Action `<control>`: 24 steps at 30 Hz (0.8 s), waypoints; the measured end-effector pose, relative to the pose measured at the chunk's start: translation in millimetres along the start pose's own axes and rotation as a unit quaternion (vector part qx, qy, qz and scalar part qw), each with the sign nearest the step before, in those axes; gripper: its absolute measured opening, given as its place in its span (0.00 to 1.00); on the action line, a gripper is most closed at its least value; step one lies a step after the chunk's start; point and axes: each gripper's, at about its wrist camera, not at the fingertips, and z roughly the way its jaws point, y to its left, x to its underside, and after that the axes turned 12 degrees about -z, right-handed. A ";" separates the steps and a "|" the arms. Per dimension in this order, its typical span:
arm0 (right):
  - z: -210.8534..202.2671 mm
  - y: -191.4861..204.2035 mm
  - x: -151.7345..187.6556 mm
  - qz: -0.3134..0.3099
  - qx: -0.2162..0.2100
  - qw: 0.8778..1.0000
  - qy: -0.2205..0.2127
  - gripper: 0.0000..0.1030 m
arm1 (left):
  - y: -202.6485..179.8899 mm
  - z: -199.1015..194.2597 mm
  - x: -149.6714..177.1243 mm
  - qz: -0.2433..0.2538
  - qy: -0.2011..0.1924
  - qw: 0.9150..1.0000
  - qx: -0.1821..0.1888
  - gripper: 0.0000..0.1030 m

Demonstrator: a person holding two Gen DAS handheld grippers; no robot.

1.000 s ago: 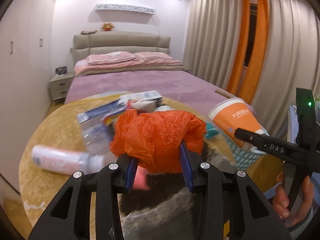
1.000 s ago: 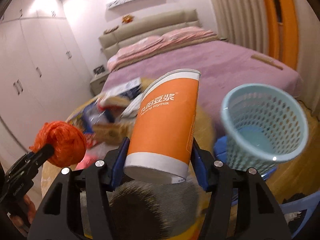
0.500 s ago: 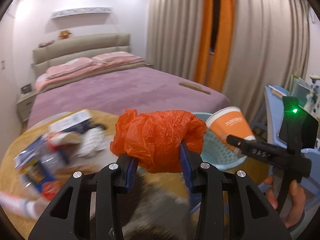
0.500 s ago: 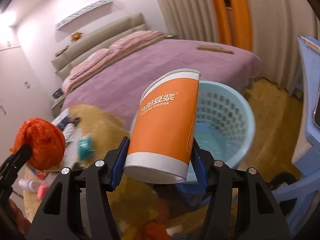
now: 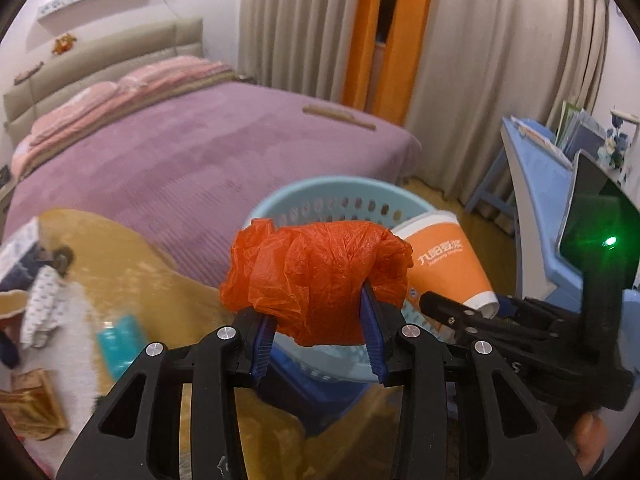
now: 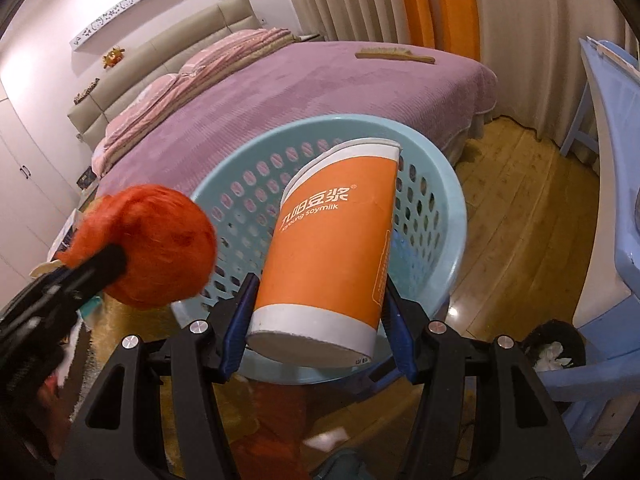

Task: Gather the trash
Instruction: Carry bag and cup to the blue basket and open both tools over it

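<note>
The left tool (image 5: 318,332) pinches a crumpled orange plastic bag (image 5: 320,276) and the right tool (image 6: 316,332) clamps an orange paper cup (image 6: 332,252), its long axis tilted up and away. Just beyond and below both lies the light-blue basket (image 6: 448,184), the cup already over its opening, the bag nearer its left rim

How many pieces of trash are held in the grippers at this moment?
2. A crumpled orange plastic bag is clamped in the left gripper, and an orange-and-white paper soymilk cup in the right gripper; both are at the light blue perforated basket.
</note>
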 end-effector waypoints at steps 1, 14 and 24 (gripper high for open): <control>1.8 -3.1 0.4 0.002 0.001 1.000 0.003 0.55 | -1.4 5.0 0.5 0.002 0.006 1.000 -0.001 0.37; -8.2 -10.7 3.9 0.009 -0.017 1.000 -0.012 0.61 | 0.8 -5.9 5.7 -0.012 -0.011 1.000 0.020 0.77; -42.9 27.1 -0.6 -0.034 -0.037 0.997 -0.066 0.61 | 23.9 -57.6 11.7 -0.051 -0.057 0.997 0.028 0.78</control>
